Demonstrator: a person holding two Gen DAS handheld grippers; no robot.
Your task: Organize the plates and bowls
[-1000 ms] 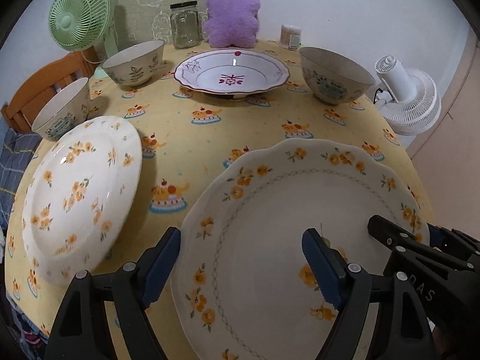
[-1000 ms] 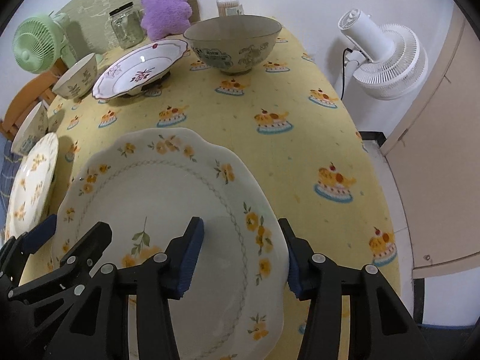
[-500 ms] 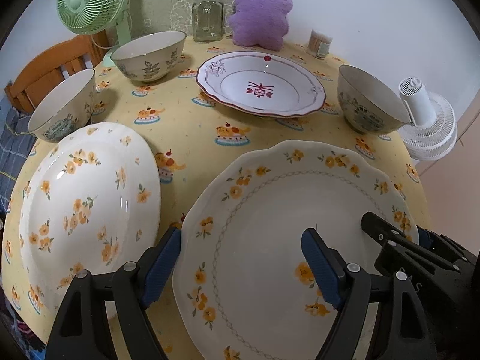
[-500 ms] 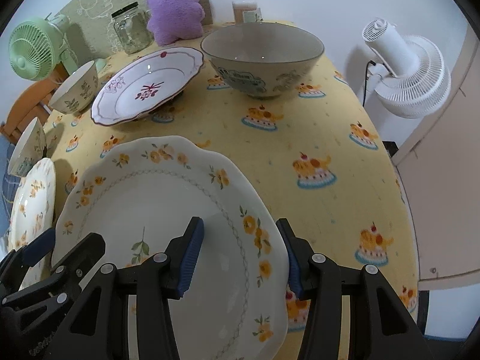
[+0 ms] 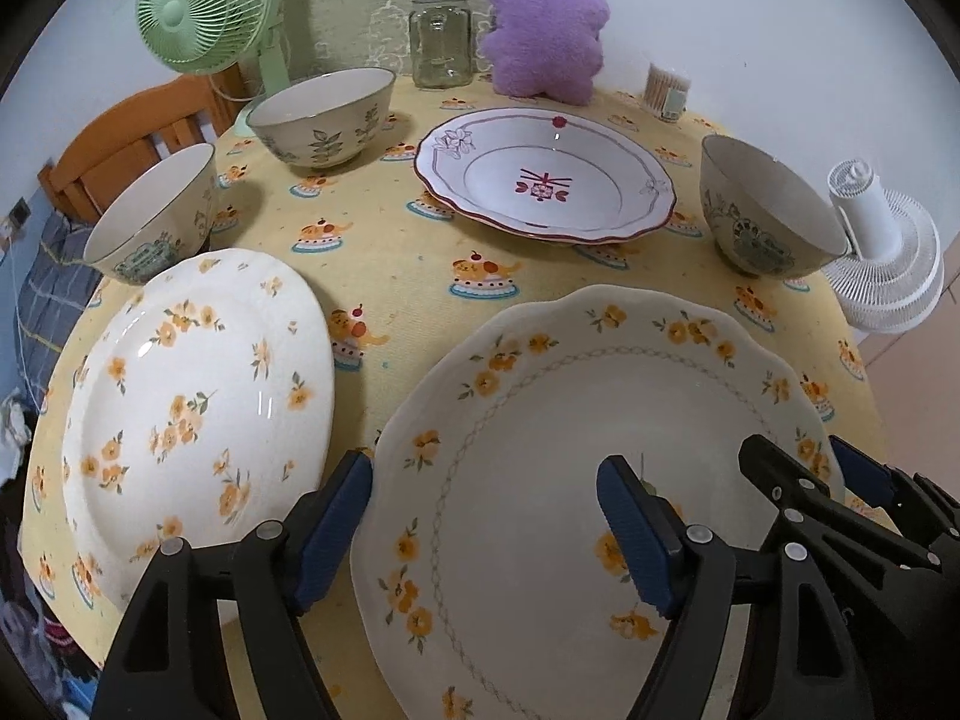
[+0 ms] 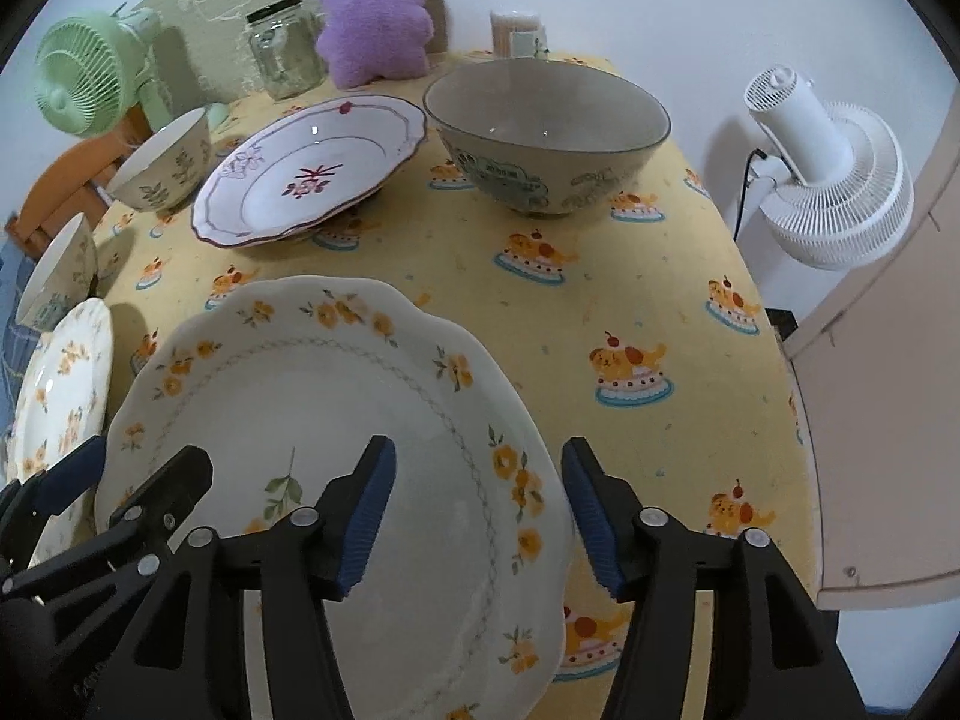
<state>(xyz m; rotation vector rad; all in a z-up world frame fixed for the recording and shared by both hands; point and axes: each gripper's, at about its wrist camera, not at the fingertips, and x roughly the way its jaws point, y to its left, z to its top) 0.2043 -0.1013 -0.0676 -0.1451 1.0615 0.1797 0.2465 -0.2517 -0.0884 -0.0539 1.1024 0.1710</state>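
Note:
A scalloped cream plate with orange flowers (image 5: 576, 438) (image 6: 336, 414) lies at the table's near edge. My left gripper (image 5: 486, 516) is open and straddles its left rim. My right gripper (image 6: 480, 510) is open and straddles its right rim. A second orange-flower plate (image 5: 192, 396) (image 6: 60, 384) lies to the left. A white plate with a red motif (image 5: 543, 174) (image 6: 312, 168) sits farther back. Three patterned bowls stand around: one at the right (image 5: 768, 210) (image 6: 546, 126), one at the back left (image 5: 321, 114) (image 6: 168, 162), one at the left edge (image 5: 153, 216) (image 6: 57, 270).
The round table has a yellow cloth with cake prints (image 5: 420, 264). At the back stand a green fan (image 5: 204, 6), a glass jar (image 5: 440, 39), a purple plush (image 5: 543, 36) and a toothpick holder (image 5: 665, 90). A white fan (image 6: 828, 180) stands off the right edge, a wooden chair (image 5: 132, 132) at the left.
Both grippers have risen and tilted, so the back of the table shows more. They stay open around the near plate, which has not visibly moved.

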